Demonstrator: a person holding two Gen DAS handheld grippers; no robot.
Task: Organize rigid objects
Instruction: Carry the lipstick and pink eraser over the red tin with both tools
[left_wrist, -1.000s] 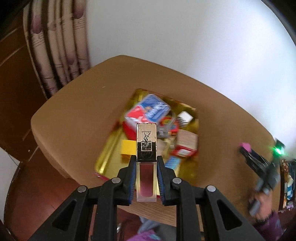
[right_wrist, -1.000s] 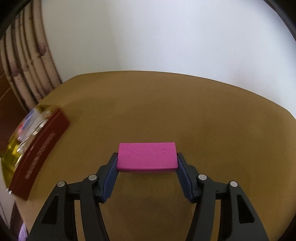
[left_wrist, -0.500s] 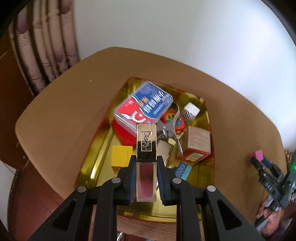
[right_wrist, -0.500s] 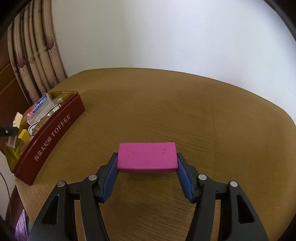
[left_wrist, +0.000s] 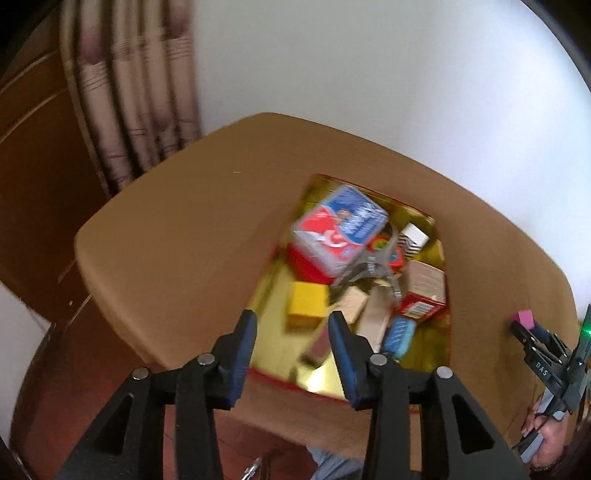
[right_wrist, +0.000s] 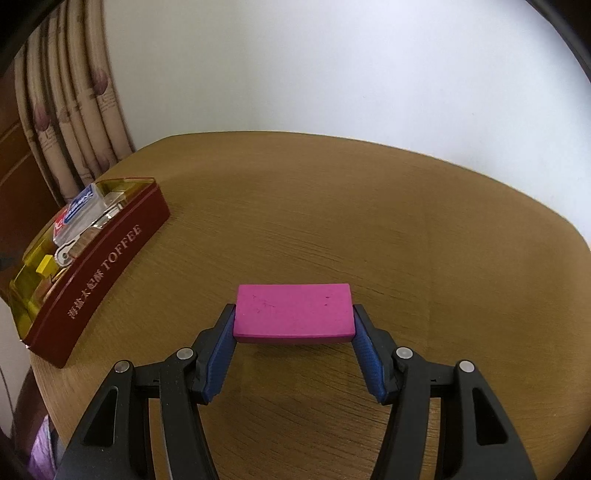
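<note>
My left gripper (left_wrist: 291, 332) is open and empty above the near end of the gold-lined toffee tin (left_wrist: 439, 332). The lipstick tube (left_wrist: 319, 343) lies blurred in the tin just under the right finger. The tin also holds a blue and red box (left_wrist: 340, 229), a yellow block (left_wrist: 308, 302) and several other small things. My right gripper (right_wrist: 293, 321) is shut on a pink block (right_wrist: 291, 312) and holds it over the wooden table (right_wrist: 406, 221), to the right of the tin (right_wrist: 99, 269). It also shows at the right edge of the left wrist view (left_wrist: 532, 332).
A curtain (left_wrist: 129, 92) hangs behind the table's left corner, beside a dark wooden panel (left_wrist: 33, 166). A white wall (right_wrist: 332, 66) stands behind the table. The table's near edge (left_wrist: 295, 406) lies just below the tin.
My left gripper has opened and let the lipstick tube drop into the tin. The view has shifted left. My right gripper still holds the pink block and has barely moved.
</note>
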